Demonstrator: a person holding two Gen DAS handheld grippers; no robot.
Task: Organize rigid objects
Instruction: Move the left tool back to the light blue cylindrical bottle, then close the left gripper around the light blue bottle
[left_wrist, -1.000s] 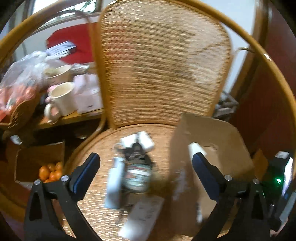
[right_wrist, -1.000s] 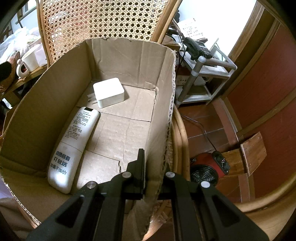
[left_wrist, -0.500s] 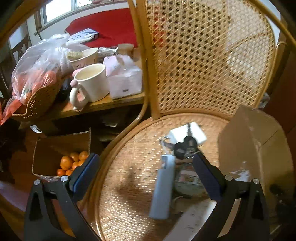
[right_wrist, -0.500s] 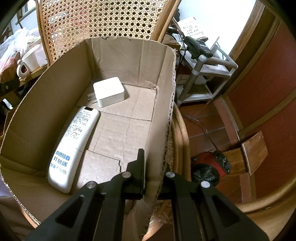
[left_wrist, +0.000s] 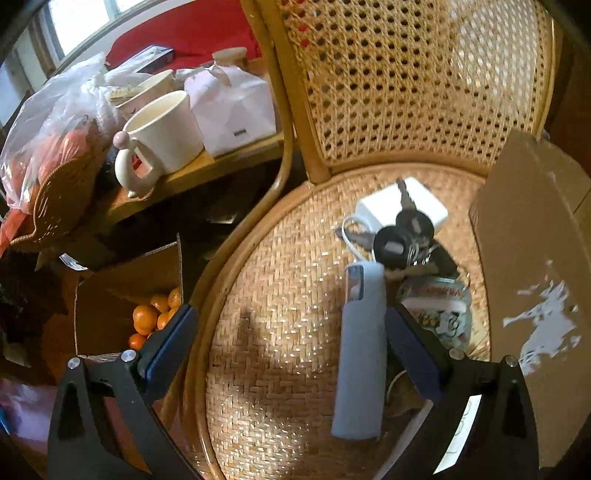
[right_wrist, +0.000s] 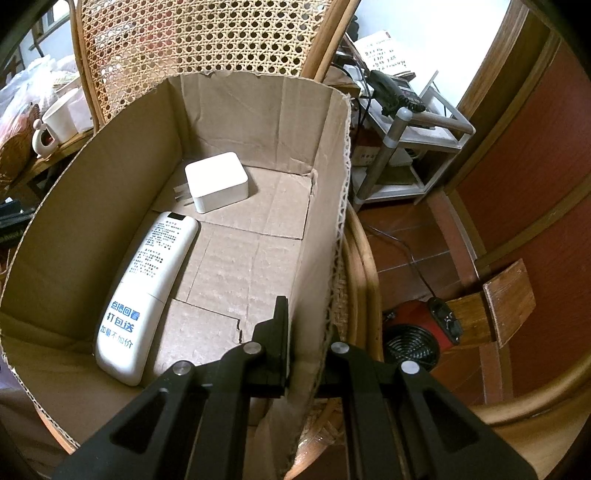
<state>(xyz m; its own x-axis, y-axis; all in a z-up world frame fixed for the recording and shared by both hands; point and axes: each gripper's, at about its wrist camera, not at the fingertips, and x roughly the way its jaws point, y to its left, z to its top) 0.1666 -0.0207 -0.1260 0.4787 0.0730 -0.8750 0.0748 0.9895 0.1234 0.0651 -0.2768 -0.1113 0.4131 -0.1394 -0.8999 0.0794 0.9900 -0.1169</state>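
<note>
- The right claw is clamping the box wall, jaws shut on it.
- A remote and a charger are already lying inside.
- The left claw is hanging wide open, empty, over the seat.
- Keys, a grey stick and a tin are waiting there; most is left.

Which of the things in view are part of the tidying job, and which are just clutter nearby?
Job:
- cardboard box, wall clamped by right hand-held gripper
- remote and white adapter, in the box
- grey case, keys, charger, tin, on the chair seat
- left hand-held gripper, open

Clutter:
- mug
- oranges
- tissue box
</note>
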